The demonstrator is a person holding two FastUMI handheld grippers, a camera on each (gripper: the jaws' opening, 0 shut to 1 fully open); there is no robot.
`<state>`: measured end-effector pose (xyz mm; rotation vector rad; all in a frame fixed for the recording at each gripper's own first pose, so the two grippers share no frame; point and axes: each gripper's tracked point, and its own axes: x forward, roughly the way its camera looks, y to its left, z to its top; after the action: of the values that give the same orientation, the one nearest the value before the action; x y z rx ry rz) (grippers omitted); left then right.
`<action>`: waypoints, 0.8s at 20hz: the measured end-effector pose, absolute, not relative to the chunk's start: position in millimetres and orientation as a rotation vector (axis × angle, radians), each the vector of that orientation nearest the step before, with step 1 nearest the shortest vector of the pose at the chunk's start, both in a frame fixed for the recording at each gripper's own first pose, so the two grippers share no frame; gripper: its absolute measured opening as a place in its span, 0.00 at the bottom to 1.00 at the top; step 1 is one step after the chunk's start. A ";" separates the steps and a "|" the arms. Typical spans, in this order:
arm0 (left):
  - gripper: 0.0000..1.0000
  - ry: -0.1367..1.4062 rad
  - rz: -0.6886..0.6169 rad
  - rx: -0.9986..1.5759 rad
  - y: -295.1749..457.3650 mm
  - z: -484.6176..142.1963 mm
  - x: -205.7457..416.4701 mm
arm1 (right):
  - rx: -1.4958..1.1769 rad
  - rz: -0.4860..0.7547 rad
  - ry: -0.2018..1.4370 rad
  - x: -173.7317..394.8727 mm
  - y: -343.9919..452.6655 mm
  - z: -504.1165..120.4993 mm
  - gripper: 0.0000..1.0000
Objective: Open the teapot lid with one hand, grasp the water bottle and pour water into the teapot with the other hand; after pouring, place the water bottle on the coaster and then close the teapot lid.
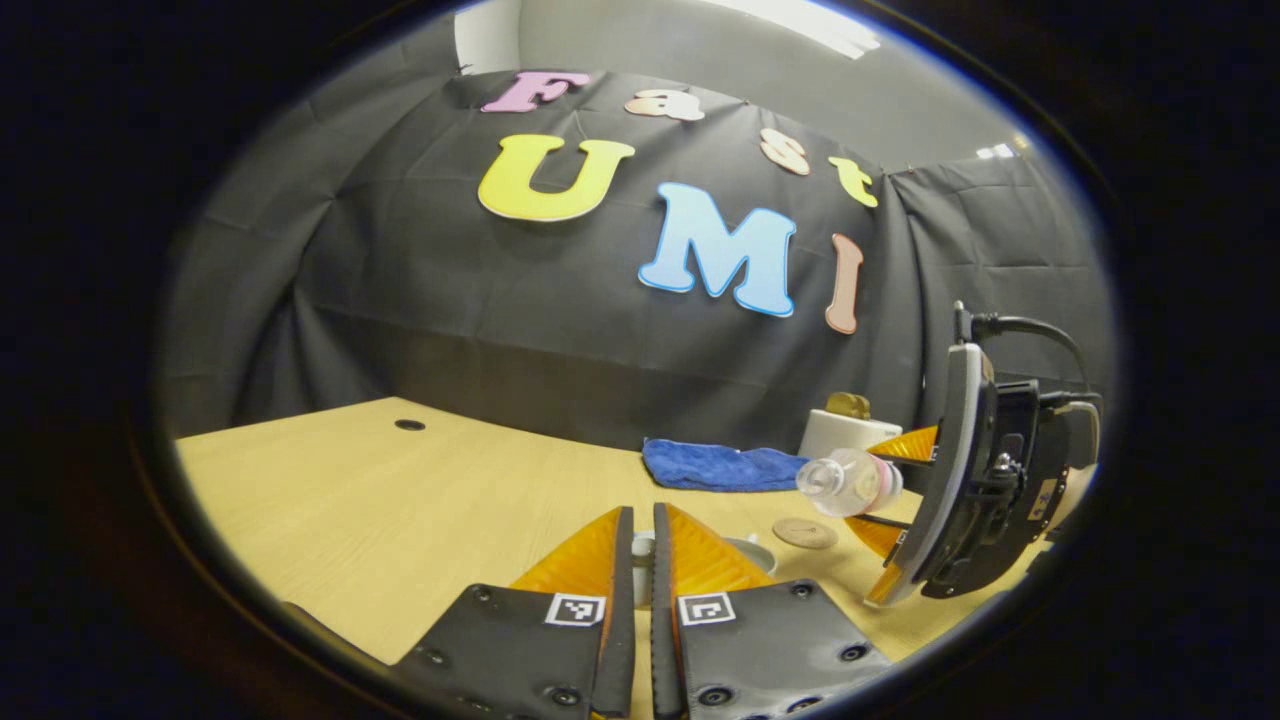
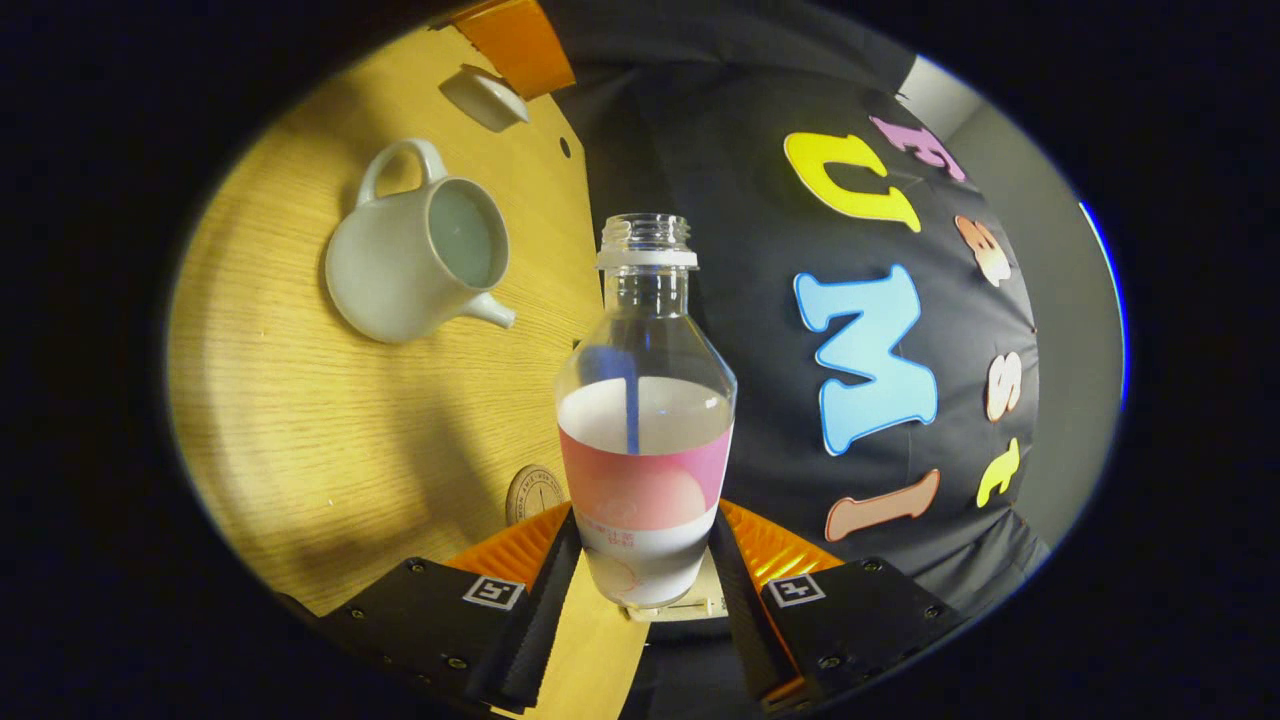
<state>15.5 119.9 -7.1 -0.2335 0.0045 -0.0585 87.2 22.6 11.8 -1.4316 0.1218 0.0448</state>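
The right hand-held gripper clamps a clear, round-shouldered plastic water bottle, uncapped and tipped sideways above the wood-grain worktop. The left hand-held gripper pinches the lid. Beyond sit the round coaster and the glossy, open ceramic teapot.

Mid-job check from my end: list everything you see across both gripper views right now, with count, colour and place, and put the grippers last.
teapot: 1, white, on the wooden table, lid off, open top showing.
teapot lid: 1, white, lifted clear of the teapot, at the left gripper's fingers.
water bottle: 1, clear with pink and white label, uncapped, partly full, tipped on its side between the right gripper's fingers.
coaster: 1, brown, round, flat on the table, nothing on it.
cloth: 1, blue, at the table's back edge.
box: 1, white, brown object on top, behind the cloth.
table: 1, light wood.
left gripper: 1, fingers nearly together.
right gripper: 1, clamped on the bottle.
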 end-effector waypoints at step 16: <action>0.14 0.005 -0.059 -0.280 124.9 -6.5 15.2 | -1.945 -0.002 -0.132 91.7 49.1 51.4 0.73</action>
<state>15.2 124.9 -6.5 -0.2803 0.0055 -0.0586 91.7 49.1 51.4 -1.9450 -0.1317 -0.0023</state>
